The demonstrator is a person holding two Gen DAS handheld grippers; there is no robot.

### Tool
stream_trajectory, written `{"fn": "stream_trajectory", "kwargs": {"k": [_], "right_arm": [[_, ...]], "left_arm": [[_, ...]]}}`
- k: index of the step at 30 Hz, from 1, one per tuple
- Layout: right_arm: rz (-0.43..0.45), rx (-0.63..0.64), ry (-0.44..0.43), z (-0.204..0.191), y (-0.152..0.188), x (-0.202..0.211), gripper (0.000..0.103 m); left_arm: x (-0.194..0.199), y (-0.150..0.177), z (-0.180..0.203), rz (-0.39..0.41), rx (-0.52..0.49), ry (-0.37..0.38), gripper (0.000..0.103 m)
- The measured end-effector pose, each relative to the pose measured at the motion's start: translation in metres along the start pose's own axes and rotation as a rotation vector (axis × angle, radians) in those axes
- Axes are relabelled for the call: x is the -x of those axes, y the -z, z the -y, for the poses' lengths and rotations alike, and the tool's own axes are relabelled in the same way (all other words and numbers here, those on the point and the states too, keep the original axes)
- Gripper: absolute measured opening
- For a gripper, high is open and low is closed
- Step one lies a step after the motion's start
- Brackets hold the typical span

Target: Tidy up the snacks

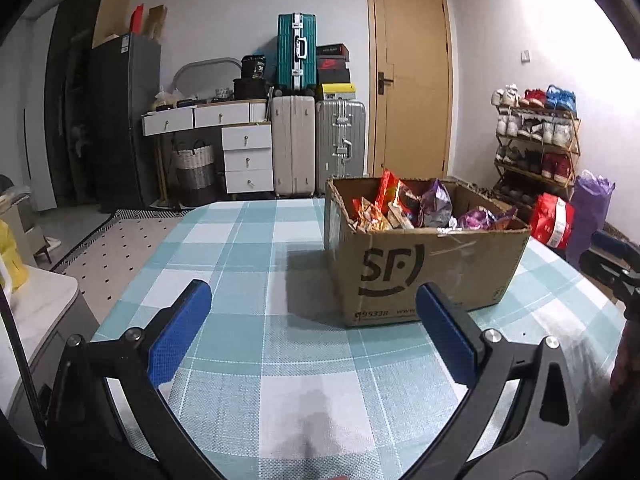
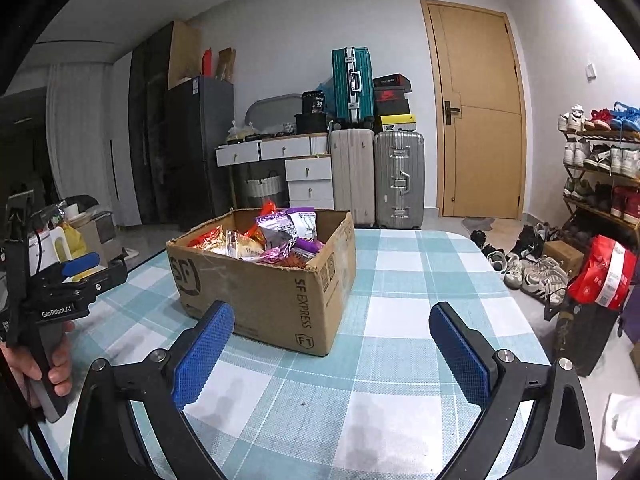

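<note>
A brown cardboard box point(image 1: 432, 268) marked SF stands on the checked tablecloth, ahead and to the right in the left wrist view. It is full of snack packets point(image 1: 408, 208) in red, orange, purple and silver. In the right wrist view the same box point(image 2: 276, 292) sits ahead and to the left, its snack packets point(image 2: 276, 236) showing over the rim. My left gripper point(image 1: 314, 294) is open and empty, hovering short of the box. My right gripper point(image 2: 332, 314) is open and empty too, near the box's right corner. The left gripper point(image 2: 80, 264), held by a hand, shows at the left edge.
The table point(image 1: 256, 264) has a teal and white checked cloth. Behind it stand suitcases point(image 1: 320, 144), white drawers point(image 1: 246, 152), a door point(image 1: 412, 88) and a shoe rack point(image 1: 536, 140). A red bag point(image 2: 604, 276) and loose shoes lie on the floor at right.
</note>
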State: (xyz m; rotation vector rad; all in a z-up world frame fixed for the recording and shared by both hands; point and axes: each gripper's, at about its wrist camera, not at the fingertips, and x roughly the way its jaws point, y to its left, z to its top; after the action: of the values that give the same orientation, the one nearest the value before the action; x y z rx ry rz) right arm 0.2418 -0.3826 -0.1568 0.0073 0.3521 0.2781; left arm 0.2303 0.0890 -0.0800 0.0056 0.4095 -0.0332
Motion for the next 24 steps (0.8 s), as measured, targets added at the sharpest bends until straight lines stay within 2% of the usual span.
{"fn": "stream_trajectory", "kwargs": {"k": [3, 6, 10, 24], "right_arm": [[0.033, 0.023, 0.041, -0.006, -0.002, 0.006, 0.102], [0.059, 0.035, 0.037, -0.008, -0.001, 0.011, 0.102], [0.057, 0.033, 0.039, -0.006, -0.003, 0.009, 0.102], [0.055, 0.032, 0.039, -0.004, -0.004, 0.004, 0.102]], "left_arm": [[0.006, 0.002, -0.004, 0.045, 0.022, -0.018, 0.102], [0.015, 0.004, -0.002, 0.1, 0.015, -0.019, 0.102], [0.013, 0.004, 0.002, 0.091, -0.004, 0.002, 0.102], [0.014, 0.005, -0.002, 0.095, 0.002, -0.003, 0.102]]}}
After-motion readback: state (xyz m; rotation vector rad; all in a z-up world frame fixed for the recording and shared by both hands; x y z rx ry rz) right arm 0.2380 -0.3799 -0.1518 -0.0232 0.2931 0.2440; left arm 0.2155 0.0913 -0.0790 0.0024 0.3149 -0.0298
